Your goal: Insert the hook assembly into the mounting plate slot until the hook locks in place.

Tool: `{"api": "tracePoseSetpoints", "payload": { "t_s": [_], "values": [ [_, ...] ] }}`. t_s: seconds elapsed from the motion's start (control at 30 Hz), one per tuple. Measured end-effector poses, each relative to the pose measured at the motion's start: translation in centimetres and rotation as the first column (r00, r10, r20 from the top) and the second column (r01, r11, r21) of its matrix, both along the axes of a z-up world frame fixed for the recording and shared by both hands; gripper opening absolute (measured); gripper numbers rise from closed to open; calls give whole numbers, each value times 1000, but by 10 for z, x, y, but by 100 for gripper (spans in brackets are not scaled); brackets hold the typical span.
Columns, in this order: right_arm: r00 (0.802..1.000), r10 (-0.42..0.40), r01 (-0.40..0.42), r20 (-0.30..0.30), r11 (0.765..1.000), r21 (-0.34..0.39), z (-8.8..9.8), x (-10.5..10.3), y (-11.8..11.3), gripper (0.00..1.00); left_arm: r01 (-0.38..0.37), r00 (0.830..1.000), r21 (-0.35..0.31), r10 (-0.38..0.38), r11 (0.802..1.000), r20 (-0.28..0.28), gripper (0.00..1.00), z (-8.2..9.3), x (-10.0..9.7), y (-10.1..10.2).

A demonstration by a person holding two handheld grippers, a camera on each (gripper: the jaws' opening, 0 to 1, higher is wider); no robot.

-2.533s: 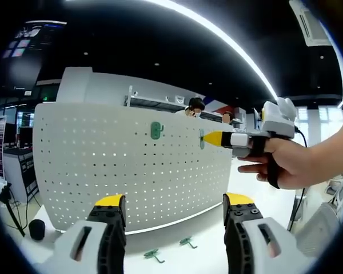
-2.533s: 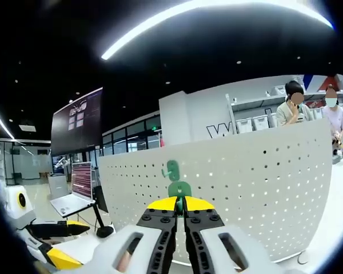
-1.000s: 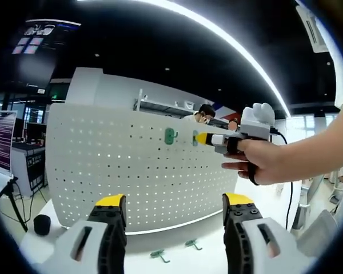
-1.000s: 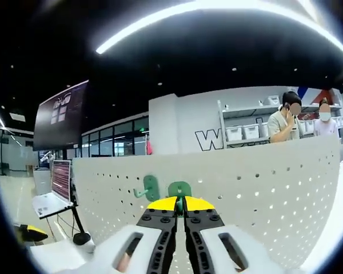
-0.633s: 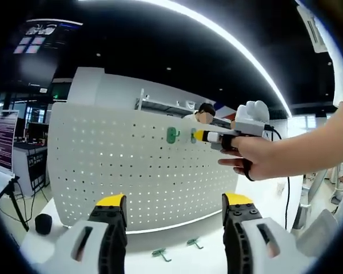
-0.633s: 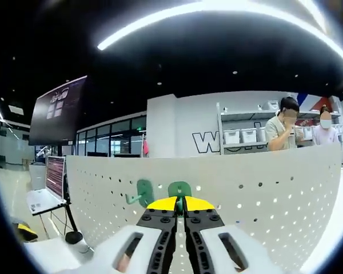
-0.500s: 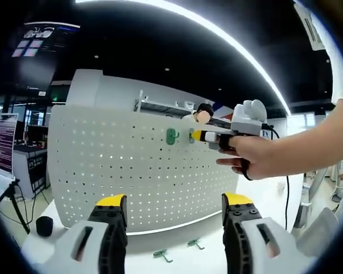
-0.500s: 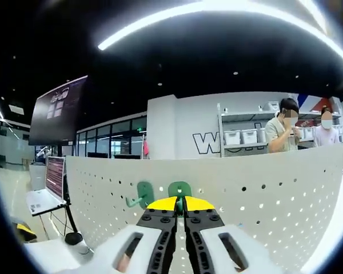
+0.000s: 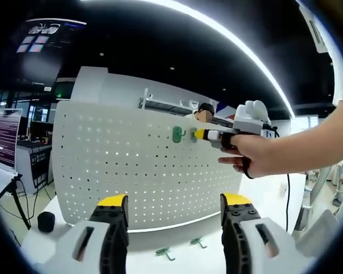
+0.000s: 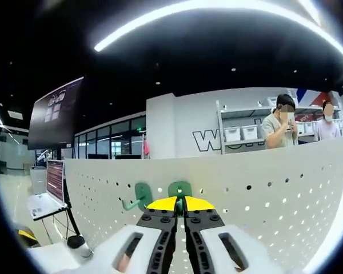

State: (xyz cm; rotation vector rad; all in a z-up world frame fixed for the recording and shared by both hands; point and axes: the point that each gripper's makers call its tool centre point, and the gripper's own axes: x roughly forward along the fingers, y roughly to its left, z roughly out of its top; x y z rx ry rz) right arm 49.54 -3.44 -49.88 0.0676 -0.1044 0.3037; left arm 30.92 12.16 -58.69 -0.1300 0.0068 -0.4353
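Observation:
A white perforated mounting plate [image 9: 137, 165] stands upright on a white table. One green hook [image 9: 178, 135] hangs near its top edge. In the left gripper view my right gripper [image 9: 199, 135] presses a second green hook [image 9: 192, 135] against the plate beside the first. In the right gripper view my right gripper [image 10: 179, 203] is shut on that green hook [image 10: 179, 188], right at the plate [image 10: 263, 194]; the hung hook [image 10: 138, 194] is just to its left. My left gripper [image 9: 171, 201] is open, low in front of the plate, holding nothing.
Two spare green hooks [image 9: 166, 252] [image 9: 196, 242] lie on the table [image 9: 177, 260] before the plate. A small black object [image 9: 46, 220] sits at the left. A tripod and monitor [image 10: 54, 177] stand beyond; two people are behind the plate near shelves.
My right gripper with its hook has moved left along the plate's top, closing on the hung hook. The left gripper has stayed open and low; its view drifted slightly.

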Motion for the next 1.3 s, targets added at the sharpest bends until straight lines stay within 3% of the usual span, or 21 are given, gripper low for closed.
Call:
{"api": "tracePoseSetpoints", "payload": {
  "t_s": [0.13,0.2,0.27,0.5,0.77,0.83,0.93,1.13,1.23,1.3],
  "values": [
    [1000,-6,6,3,1000,-8,0,2,2,2,-3,1000,3,3,1000,5,66,1,0,2],
    [1000,-19,19,-16,999,48,-1,4,1,2,-8,1000,-1,8,1000,7,65,2,-1,3],
    [1000,-28,28,-8,999,21,-1,5,1,2,-10,1000,-3,10,1000,14,64,4,-1,4],
    [996,-86,86,-3,996,30,-4,5,3,2,-6,1000,-2,6,1000,25,63,9,-2,3],
    [987,-159,159,38,987,4,-6,8,4,2,2,1000,15,-2,1000,25,62,12,-7,5],
    [986,-161,165,50,983,-80,-6,8,3,2,0,1000,20,0,1000,26,61,13,-9,8],
    [988,-143,149,62,981,-125,-6,8,3,2,-13,1000,12,12,1000,21,61,11,-9,12],
    [989,-140,143,38,986,-87,-6,7,3,3,-7,1000,-3,7,1000,6,61,7,-10,9],
    [996,-94,95,11,991,-98,-11,2,9,9,-7,1000,-3,7,1000,7,61,7,-10,10],
    [994,-107,109,20,989,-100,-12,-2,6,18,-12,1000,-4,12,1000,5,61,7,-9,11]
  ]
}}
